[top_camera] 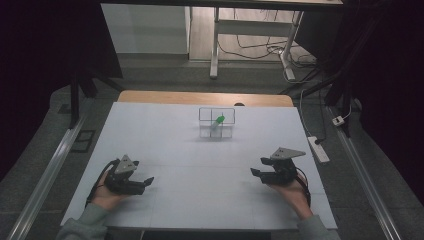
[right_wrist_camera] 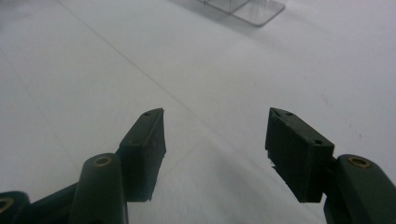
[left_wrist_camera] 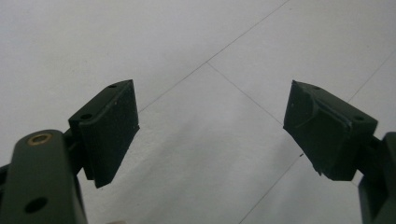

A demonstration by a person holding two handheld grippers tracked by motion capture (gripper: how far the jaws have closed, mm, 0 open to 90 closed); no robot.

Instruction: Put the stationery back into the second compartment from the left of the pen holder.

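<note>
A clear plastic box with compartments (top_camera: 217, 122) stands at the far middle of the white table (top_camera: 200, 165); a green-capped item (top_camera: 219, 120) leans inside it. My left gripper (top_camera: 145, 182) rests low at the front left, held by a hand, its jaws open with bare table between them (left_wrist_camera: 212, 121). My right gripper (top_camera: 256, 172) rests at the front right, jaws open and nothing between them (right_wrist_camera: 215, 135). A corner of the clear box (right_wrist_camera: 247, 8) shows at the top of the right gripper view.
A white power strip (top_camera: 318, 148) with a cable lies on the floor just past the table's right edge. Desk legs and cables stand beyond the far edge. A wooden strip (top_camera: 205, 97) borders the table's far side.
</note>
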